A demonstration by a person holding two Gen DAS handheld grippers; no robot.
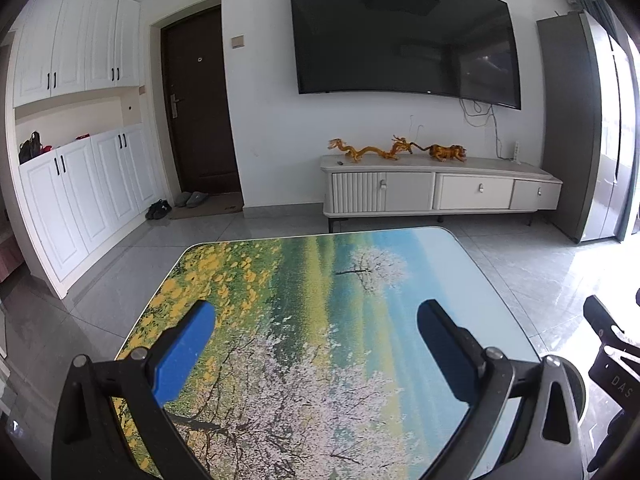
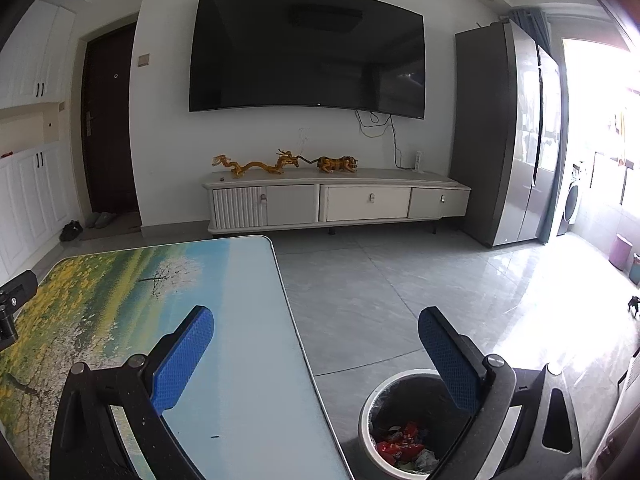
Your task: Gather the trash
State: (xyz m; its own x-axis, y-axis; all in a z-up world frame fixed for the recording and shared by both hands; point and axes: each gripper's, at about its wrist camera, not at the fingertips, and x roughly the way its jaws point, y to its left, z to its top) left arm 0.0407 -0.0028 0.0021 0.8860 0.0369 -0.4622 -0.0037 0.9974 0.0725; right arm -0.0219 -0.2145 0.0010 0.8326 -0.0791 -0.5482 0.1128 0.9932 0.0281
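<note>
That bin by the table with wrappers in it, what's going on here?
A person holds a two-finger tool in each hand, clearing trash. The bin on the floor beside the table already holds red wrappers and crumpled paper. Both the left gripper and right gripper have their fingers apart and hold nothing. No trash shows on the visible tabletop.
</note>
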